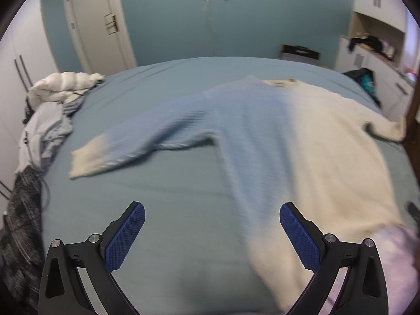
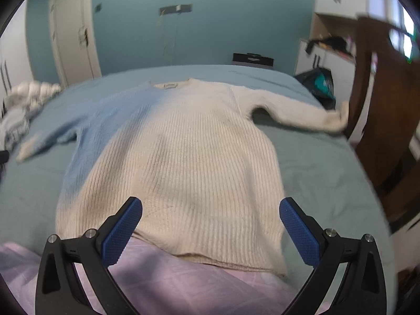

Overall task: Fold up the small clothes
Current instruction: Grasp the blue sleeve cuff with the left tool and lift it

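Note:
A knit sweater (image 1: 262, 136), half light blue and half cream, lies spread flat on the bed (image 1: 162, 191) with both sleeves out. Its blue sleeve (image 1: 126, 147) reaches left, and the cream sleeve (image 2: 296, 115) reaches right toward the bed's edge. My left gripper (image 1: 212, 214) hangs open just above the near hem on the blue side, nothing between its fingers. In the right wrist view the sweater (image 2: 189, 162) fills the middle, its hem (image 2: 231, 261) near me. My right gripper (image 2: 210, 207) is open over the cream half near the hem, holding nothing.
A pile of white and grey clothes (image 1: 52, 105) sits at the bed's left edge. A pink sheet (image 2: 157, 283) lies under the near hem. A brown wooden panel (image 2: 380, 110) stands at the right. White cabinets (image 1: 372, 52) and a dark bag (image 2: 319, 81) are at the far right.

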Motion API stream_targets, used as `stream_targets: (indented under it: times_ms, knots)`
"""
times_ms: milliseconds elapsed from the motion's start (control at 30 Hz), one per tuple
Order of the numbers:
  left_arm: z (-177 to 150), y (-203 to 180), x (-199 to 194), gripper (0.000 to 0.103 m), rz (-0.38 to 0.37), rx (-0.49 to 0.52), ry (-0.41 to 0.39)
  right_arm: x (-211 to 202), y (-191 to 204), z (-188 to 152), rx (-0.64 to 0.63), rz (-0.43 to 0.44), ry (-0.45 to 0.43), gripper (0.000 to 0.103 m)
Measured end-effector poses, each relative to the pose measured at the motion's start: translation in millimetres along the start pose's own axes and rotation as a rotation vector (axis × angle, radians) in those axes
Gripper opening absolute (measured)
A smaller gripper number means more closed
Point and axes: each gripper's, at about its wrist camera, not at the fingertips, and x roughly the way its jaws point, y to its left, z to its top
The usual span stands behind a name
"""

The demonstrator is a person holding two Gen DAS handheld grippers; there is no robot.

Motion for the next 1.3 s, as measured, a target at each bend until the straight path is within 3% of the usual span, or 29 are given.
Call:
stream_targets:
  times_ms: [67,133,200,333,500,633,700,800,867,933,967,1000,1033,1067,1100,1167,1300]
  knots:
    - [11,33,19,0.103,-0.033,-0.071,0.024,2,-5,-6,0.042,0.014,-0.018,0.102]
    - [19,77,47,0.103,-0.113,-0.219,0.089,7,-4,-12,0.058,0.028,-0.021,0.102]
    - [16,135,86,0.103,-0.168,-0.437,0.161,10,4,-10,0.042,0.026,-0.025,0.102]
    - [-2,219,136,0.103,-0.128,-0.693,0.247,13,18,-13,-0.008,0.013,-0.053,0.102]
    - [-5,291,180,0.103,-0.043,-0.792,0.345,26,29,-18,-0.061,0.012,-0.019,0.102]
    - [-15,349,213,0.103,-0.046,-0.943,0.36,28,28,-20,-0.067,0.008,-0.031,0.102]
    - [-31,374,232,0.102,-0.096,-1.063,0.383,27,27,-20,-0.068,0.003,-0.035,0.102]
    - [-46,389,250,0.101,-0.149,-1.152,0.404,29,31,-23,-0.079,-0.012,-0.035,0.102]
    - [-42,395,250,0.1,-0.131,-1.164,0.361,30,33,-23,-0.086,-0.02,-0.035,0.102]
    - [-32,398,253,0.085,-0.162,-1.141,0.293,33,34,-24,-0.092,-0.025,-0.03,0.102]
    - [-29,398,259,0.066,-0.187,-1.132,0.273,34,35,-24,-0.095,-0.028,-0.028,0.102]
    - [-27,396,265,0.059,-0.16,-1.11,0.286,35,36,-24,-0.098,-0.031,-0.025,0.102]
    - [-23,393,270,0.054,-0.112,-1.071,0.308,36,37,-24,-0.101,-0.034,-0.023,0.102]
    - [-19,390,274,0.04,-0.07,-1.031,0.324,37,37,-24,-0.102,-0.035,-0.021,0.102]
    - [-16,386,275,0.021,0.005,-0.97,0.344,38,37,-24,-0.103,-0.037,-0.019,0.102]
    - [-13,381,269,0.01,0.06,-0.927,0.344,38,38,-24,-0.103,-0.039,-0.019,0.102]
    - [15,359,227,0.009,0.154,-0.905,0.291,36,38,-25,-0.1,-0.036,-0.029,0.102]
